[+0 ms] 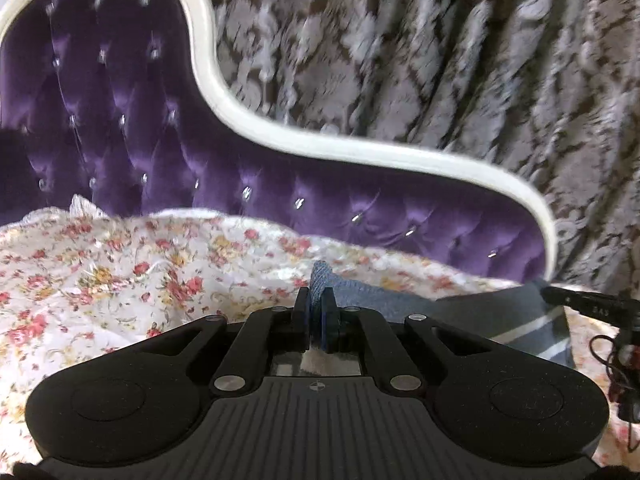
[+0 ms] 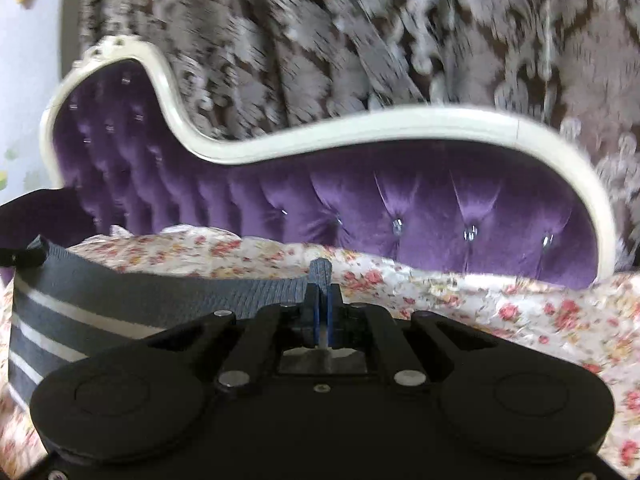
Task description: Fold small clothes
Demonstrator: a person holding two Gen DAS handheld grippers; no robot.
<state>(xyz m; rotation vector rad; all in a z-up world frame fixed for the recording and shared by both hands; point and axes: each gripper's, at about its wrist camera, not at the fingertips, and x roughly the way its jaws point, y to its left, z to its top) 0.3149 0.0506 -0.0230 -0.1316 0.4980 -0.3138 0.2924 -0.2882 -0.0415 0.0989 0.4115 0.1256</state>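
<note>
A small blue-grey garment with white stripes (image 1: pixel 496 316) hangs stretched between my two grippers above a floral cloth. My left gripper (image 1: pixel 315 300) is shut on one corner of the garment, which pokes up between the pads. The garment runs right to the other gripper's tip (image 1: pixel 568 296). In the right wrist view my right gripper (image 2: pixel 320 300) is shut on the opposite corner, and the striped garment (image 2: pixel 100 304) runs left to the left gripper's tip (image 2: pixel 16 258).
A white floral cloth (image 1: pixel 120 272) covers the seat of a purple tufted sofa (image 1: pixel 120 120) with a cream curved frame (image 2: pixel 360 124). A grey-and-brown patterned curtain (image 1: pixel 440 60) hangs behind. Both views are motion-blurred.
</note>
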